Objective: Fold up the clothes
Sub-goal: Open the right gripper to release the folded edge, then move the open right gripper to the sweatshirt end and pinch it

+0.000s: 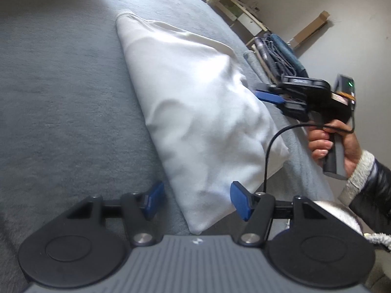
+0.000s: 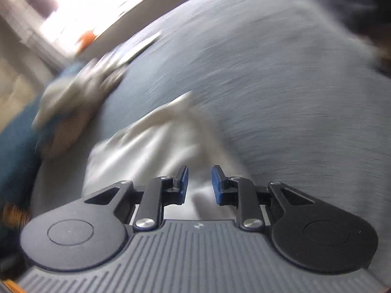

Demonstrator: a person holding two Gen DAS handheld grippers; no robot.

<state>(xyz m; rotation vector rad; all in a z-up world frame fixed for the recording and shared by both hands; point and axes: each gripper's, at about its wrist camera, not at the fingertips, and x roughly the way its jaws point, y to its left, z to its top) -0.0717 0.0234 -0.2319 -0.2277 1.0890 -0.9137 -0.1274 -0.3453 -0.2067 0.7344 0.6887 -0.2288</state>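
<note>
White garment (image 1: 195,112) – folded into a long strip – flat on grey bedspread (image 1: 61,85)

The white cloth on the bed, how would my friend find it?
Look at the big grey blanket covering the bed. In its middle lies the white cloth, folded into a long, narrow shape. It is the only bright white thing there.

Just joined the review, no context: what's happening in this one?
A person is folding clothes on a grey bed with two handheld grippers. A white garment lies folded in a long strip. The left gripper is open around its near end, gripping nothing. The right gripper is open and empty beside the garment's edge; its view is motion-blurred.
</note>
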